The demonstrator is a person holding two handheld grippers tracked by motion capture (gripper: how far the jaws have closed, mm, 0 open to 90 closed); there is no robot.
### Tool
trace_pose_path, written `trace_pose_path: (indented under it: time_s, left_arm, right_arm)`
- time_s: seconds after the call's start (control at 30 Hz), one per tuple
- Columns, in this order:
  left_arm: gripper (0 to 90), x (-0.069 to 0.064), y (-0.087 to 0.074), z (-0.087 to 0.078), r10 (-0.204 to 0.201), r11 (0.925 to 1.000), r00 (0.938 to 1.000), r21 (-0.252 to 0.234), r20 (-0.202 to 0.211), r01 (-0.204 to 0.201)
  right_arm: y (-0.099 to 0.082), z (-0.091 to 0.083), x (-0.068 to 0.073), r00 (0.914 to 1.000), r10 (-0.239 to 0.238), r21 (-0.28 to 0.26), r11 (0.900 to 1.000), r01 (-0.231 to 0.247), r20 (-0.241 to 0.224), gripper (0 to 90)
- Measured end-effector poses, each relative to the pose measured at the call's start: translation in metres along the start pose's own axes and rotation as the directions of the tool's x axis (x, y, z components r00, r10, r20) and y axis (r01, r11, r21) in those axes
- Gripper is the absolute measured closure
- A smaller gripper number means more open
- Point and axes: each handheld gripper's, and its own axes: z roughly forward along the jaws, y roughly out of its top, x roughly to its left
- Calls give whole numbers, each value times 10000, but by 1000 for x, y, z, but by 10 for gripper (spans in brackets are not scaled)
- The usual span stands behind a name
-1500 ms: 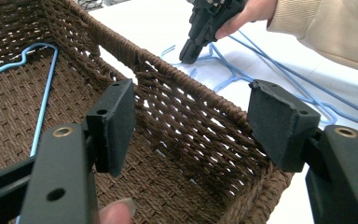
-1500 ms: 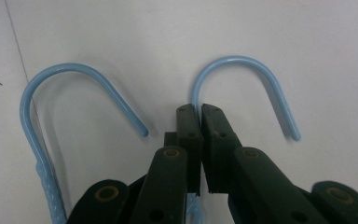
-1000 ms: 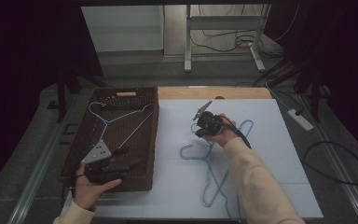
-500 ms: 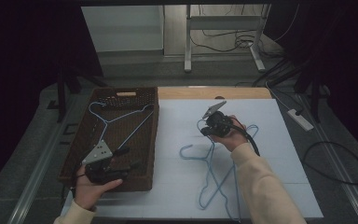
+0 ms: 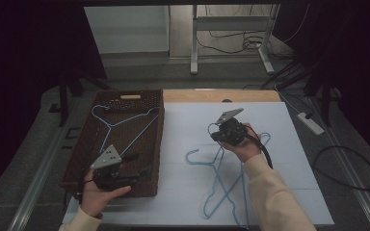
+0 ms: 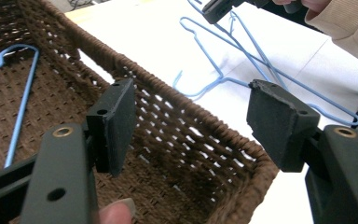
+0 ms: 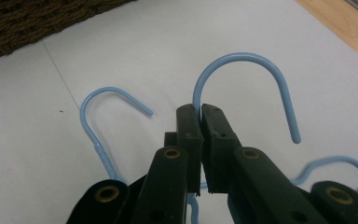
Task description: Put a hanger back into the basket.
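Several light-blue wire hangers lie crossed on the white board. My right gripper is shut on the neck of one hanger's hook, which is raised a little off the board; its jaw tips meet around the wire. A second hook lies flat beside it. One more blue hanger rests inside the brown wicker basket. My left gripper is open at the basket's near right corner, its pads spread over the rim with nothing between them.
The white board covers a wooden tabletop. A power strip and cables lie on the floor to the right. Table legs stand behind.
My right gripper has moved to the right and slightly up, carrying the hanger's hook with it. The left gripper has stayed at the basket's corner.
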Motion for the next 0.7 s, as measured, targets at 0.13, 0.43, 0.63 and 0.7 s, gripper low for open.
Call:
trace_pose_path:
  time_s: [0.13,0.43,0.63,0.7]
  left_arm:
    - [337,-2,3,4,2,10000,10000,48,39,-2]
    - [338,-10,10,15,-103,9997,9998,227,169,100]
    - [340,-27,22,35,126,9989,9987,442,497,-148]
    - [339,-33,26,42,198,9983,9978,535,627,-232]
  right_arm:
    - [-4,-3,1,9999,106,-146,9998,-105,49,875]
    - [-6,-10,2,9998,168,-387,9991,-164,115,875]
    - [-7,-13,5,9994,182,-634,9979,-163,284,875]
    - [-7,-14,6,9993,203,-706,9973,-180,311,875]
